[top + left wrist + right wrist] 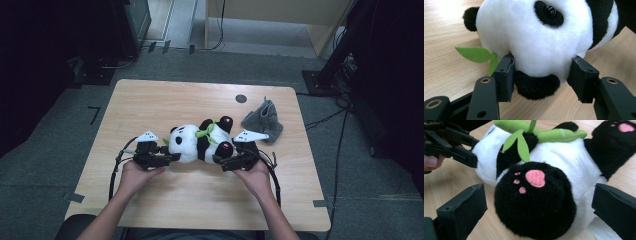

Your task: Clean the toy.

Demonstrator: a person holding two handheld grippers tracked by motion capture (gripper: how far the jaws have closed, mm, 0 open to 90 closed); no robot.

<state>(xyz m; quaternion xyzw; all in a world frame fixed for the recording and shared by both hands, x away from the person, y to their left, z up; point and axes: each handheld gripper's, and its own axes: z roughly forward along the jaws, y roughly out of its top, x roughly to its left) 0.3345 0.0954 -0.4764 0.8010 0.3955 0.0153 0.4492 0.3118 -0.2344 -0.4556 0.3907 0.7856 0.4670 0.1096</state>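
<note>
A black and white plush panda (pixel 195 142) lies on its back in the middle of the wooden table (pixel 150 100), with a green felt bamboo sprig (pixel 206 131) across its chest. My left gripper (pixel 170 157) has its jaws on both sides of the panda's head (pixel 536 37), and the pads touch the white fur just above the black ear. My right gripper (pixel 220 161) stands wide open around a black hind foot with a pink paw print (pixel 535 178). Neither of its pads touches the foot. In the right gripper view the left gripper (pixel 461 152) shows at the head.
A crumpled grey cloth (pixel 264 121) lies to the right of the panda near the table's right edge. A small dark round disc (pixel 241 98) sits in the tabletop at the back. Cables trail from both grippers towards the front edge.
</note>
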